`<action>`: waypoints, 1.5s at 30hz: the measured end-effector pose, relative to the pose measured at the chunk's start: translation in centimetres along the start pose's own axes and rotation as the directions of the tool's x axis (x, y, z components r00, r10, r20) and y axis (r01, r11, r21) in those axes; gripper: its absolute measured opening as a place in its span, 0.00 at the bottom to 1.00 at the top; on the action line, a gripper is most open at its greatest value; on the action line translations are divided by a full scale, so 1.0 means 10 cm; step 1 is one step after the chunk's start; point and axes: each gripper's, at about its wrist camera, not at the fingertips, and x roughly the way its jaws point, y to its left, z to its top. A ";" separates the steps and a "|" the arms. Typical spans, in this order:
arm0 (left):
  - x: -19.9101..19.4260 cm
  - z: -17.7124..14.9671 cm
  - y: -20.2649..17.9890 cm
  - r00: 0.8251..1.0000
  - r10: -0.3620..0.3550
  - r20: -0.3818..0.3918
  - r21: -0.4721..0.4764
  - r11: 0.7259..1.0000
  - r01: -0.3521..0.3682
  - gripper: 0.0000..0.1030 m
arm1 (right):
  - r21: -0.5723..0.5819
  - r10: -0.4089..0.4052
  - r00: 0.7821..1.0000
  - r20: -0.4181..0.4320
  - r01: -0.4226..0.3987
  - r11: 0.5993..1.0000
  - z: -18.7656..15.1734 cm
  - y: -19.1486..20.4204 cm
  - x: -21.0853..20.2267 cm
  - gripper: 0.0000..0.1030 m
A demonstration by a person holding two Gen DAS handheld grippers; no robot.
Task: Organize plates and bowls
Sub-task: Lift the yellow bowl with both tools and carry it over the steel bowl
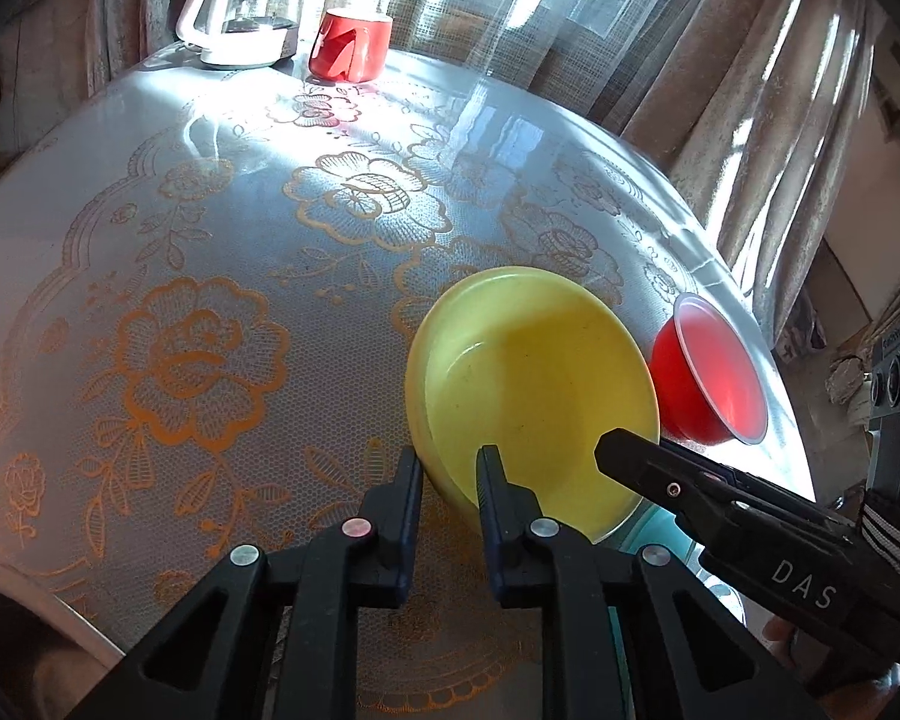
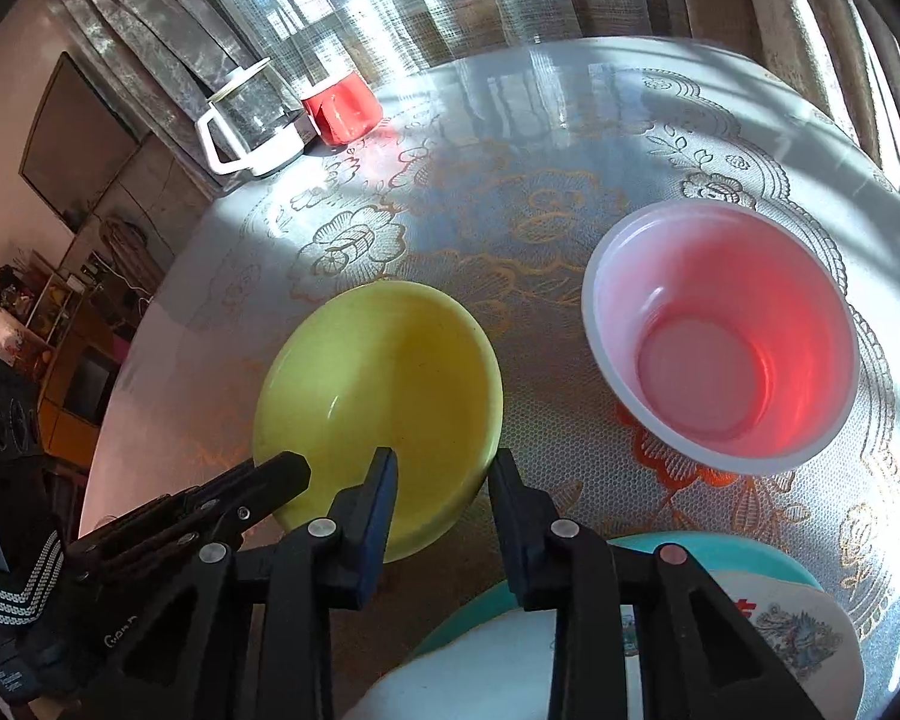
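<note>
**Two grippers at the near rim of a yellow bowl on a lace-covered table**

Left wrist view: the left gripper (image 1: 449, 471) stands with its jaws parted and nothing clamped; its right finger lies over the inside of the yellow bowl (image 1: 534, 384), its left finger outside the wall, so the near rim sits in the gap. The right gripper (image 1: 615, 456) enters from the right, its tip over the bowl's edge; its jaw spacing cannot be read here. Beyond the bowl, just beside it, the red bowl (image 1: 711, 369) shows its red outer wall. A glass coffee carafe (image 1: 246, 6) and a red mug (image 1: 351, 45) stand together at the far edge of the table (image 1: 180, 240).

Right wrist view: the right gripper (image 2: 444, 483) is likewise open and empty, straddling the yellow bowl's (image 2: 384, 384) near rim. Only here are seen the red bowl's (image 2: 720, 336) white rim and pale interior, and, below the fingers, a teal plate (image 2: 744, 555) bearing a white printed plate (image 2: 798, 630). The left gripper (image 2: 288, 474) reaches in from the left.
</note>
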 end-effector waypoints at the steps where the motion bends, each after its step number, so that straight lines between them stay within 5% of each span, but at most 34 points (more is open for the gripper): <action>1: -0.01 -0.02 0.02 1.000 -0.001 0.001 -0.005 1.000 0.001 0.18 | -0.004 0.003 1.000 -0.008 -0.003 1.000 0.00 0.02 0.01 0.33; 20: -0.50 -0.33 0.14 0.995 0.002 0.103 0.013 1.000 -0.003 0.18 | -0.075 0.014 1.000 0.005 -0.014 0.997 -0.24 0.37 -0.09 0.33; 45: -1.16 -0.85 0.11 0.967 0.007 0.254 0.064 0.998 -0.024 0.18 | -0.088 0.099 0.992 0.073 -0.092 0.992 -0.80 0.56 -0.51 0.32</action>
